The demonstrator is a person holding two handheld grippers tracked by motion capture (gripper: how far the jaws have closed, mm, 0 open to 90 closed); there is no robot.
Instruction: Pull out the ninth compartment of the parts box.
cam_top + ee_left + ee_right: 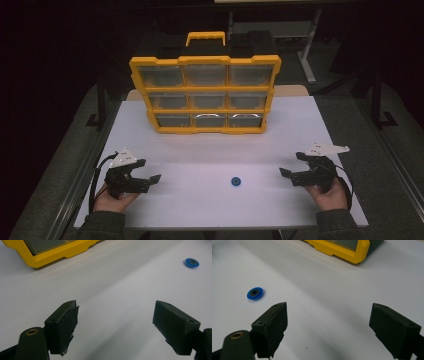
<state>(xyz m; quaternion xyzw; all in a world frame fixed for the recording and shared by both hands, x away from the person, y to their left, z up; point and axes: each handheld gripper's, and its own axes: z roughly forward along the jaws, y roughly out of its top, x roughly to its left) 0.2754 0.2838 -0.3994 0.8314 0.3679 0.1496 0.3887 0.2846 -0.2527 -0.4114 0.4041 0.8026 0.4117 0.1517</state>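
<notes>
A small blue ring-shaped disc (236,181) lies flat on the white table (210,150), near the front and between both hands. It appears far off to the right as the blue disc (192,262) in the left gripper view, and left of the jaws as the blue disc (255,293) in the right gripper view. My left gripper (150,181) rests at the front left, open and holding nothing (115,325). My right gripper (289,176) sits at the front right, also open with nothing in it (328,327). A yellow organizer case (205,92) with clear drawers stands upright at the table's back.
The organizer case has a yellow handle (205,37) on top; its lower corner shows as a yellow frame (60,251) and a yellow frame (342,250) in the gripper views. Dark floor and metal table legs (307,60) surround the table. White surface lies bare between case and grippers.
</notes>
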